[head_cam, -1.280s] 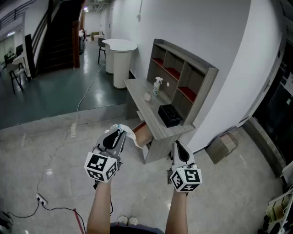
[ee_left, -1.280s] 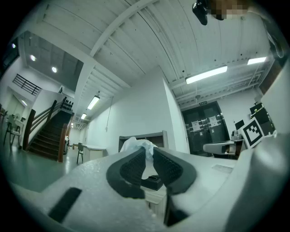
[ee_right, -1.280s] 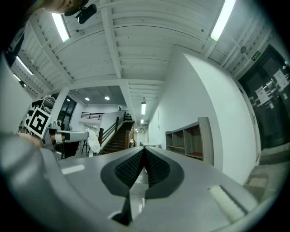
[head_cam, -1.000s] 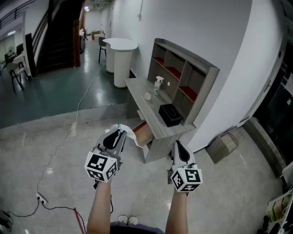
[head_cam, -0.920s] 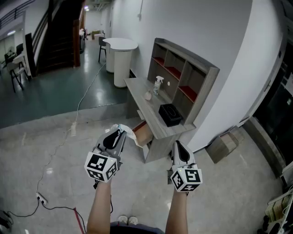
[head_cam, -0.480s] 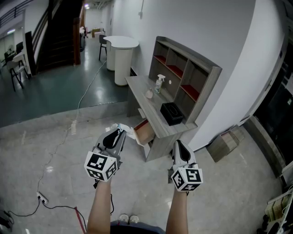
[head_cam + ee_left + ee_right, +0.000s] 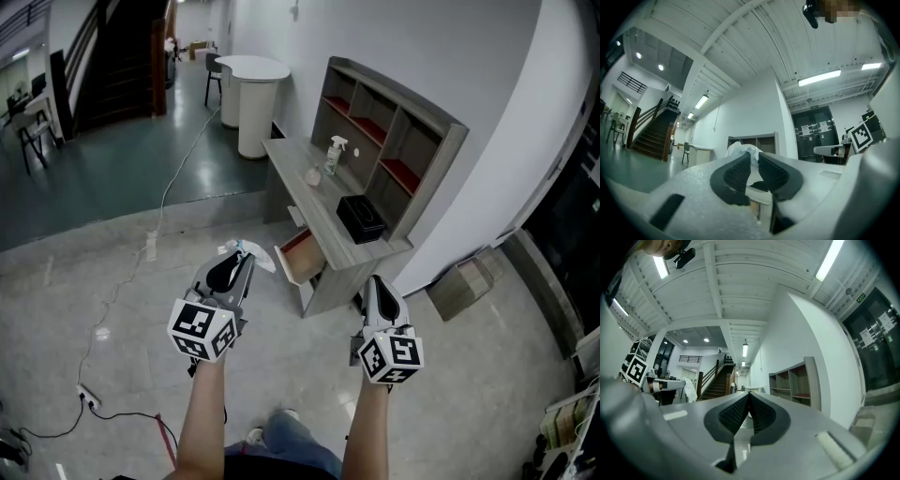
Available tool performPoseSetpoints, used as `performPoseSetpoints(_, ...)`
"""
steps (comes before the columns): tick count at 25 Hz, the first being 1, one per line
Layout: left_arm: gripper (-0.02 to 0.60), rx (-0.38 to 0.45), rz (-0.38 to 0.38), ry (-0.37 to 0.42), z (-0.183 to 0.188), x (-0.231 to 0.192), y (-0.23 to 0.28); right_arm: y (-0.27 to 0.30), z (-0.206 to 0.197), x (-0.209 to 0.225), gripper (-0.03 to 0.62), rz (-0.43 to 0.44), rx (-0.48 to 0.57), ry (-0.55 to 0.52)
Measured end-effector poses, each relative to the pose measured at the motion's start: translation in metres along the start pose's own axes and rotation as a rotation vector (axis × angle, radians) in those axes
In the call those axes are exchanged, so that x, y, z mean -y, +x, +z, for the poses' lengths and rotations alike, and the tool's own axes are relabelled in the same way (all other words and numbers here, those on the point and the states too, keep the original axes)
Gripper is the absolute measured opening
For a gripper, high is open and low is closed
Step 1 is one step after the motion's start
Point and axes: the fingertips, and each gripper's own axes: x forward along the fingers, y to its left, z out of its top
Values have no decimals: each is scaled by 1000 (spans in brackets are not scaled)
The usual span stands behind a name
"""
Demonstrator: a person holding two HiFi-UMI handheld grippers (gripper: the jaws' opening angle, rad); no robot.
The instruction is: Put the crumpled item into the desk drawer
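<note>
My left gripper [image 7: 240,256] is shut on a crumpled white item [image 7: 256,258], held above the floor just left of the desk's open drawer [image 7: 298,261]. In the left gripper view the white wad [image 7: 743,149] sticks out between the dark pads [image 7: 736,173], with the grey desk [image 7: 323,211] straight beyond. My right gripper [image 7: 376,282] hangs near the desk's near end with its jaws shut on nothing. In the right gripper view its pads [image 7: 759,413] meet at the tips.
On the desk stand a black box [image 7: 361,217], a spray bottle [image 7: 332,155] and a small pale object [image 7: 313,177], below a shelf hutch [image 7: 398,155]. A white round table [image 7: 251,94] is beyond. A cable [image 7: 173,187] crosses the floor; a cardboard box [image 7: 464,286] lies right.
The head view has shifted toward the desk, and a leg now shows at the bottom. Both grippers keep their places in front of me; the left still holds the white wad.
</note>
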Motion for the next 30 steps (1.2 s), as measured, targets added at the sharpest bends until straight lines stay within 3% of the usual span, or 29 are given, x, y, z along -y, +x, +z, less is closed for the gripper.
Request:
performPoseSetpoints(8,57,-17,1,-8,-17,-15,32,31,-12,20,9,-12,-7,13)
performPoseSetpoints(14,57,-29,14,-1,-38,-37,85,82,-28,50,9,-6,-4,20)
performPoseSetpoints(23,57,-74,62,-14,-91,-89,204,209,-60,112,9,35,-20,28)
performPoseSetpoints(30,57,-106,105,-4,-108,-135,301,324,-70,158,9,90,-33,54)
